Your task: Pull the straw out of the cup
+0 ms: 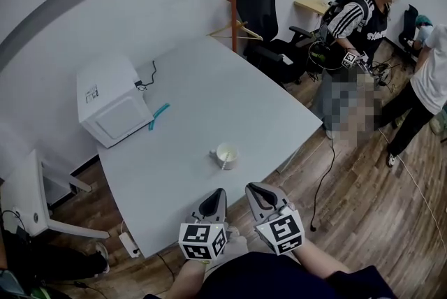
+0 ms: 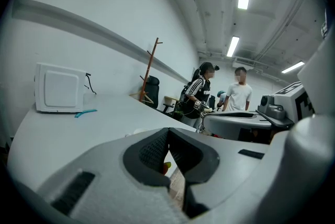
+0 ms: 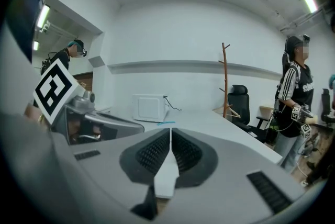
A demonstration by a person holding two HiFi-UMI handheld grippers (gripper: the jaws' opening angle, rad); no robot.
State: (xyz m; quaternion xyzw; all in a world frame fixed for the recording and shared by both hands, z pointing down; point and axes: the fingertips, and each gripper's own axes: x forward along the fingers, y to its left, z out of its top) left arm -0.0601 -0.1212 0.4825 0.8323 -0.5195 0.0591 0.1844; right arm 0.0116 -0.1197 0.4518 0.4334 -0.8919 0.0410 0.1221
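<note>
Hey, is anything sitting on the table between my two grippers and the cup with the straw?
Nothing visible does. The table is bare between the left gripper, the right gripper and the cup holding the straw. The microwave and the teal object lie well off to the left.

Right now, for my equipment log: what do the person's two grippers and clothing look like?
Both the left gripper and right gripper have pale grey moulded bodies with black ribbed pads inside. Each carries a white cube printed with black square markers. The person wears a dark top.
</note>
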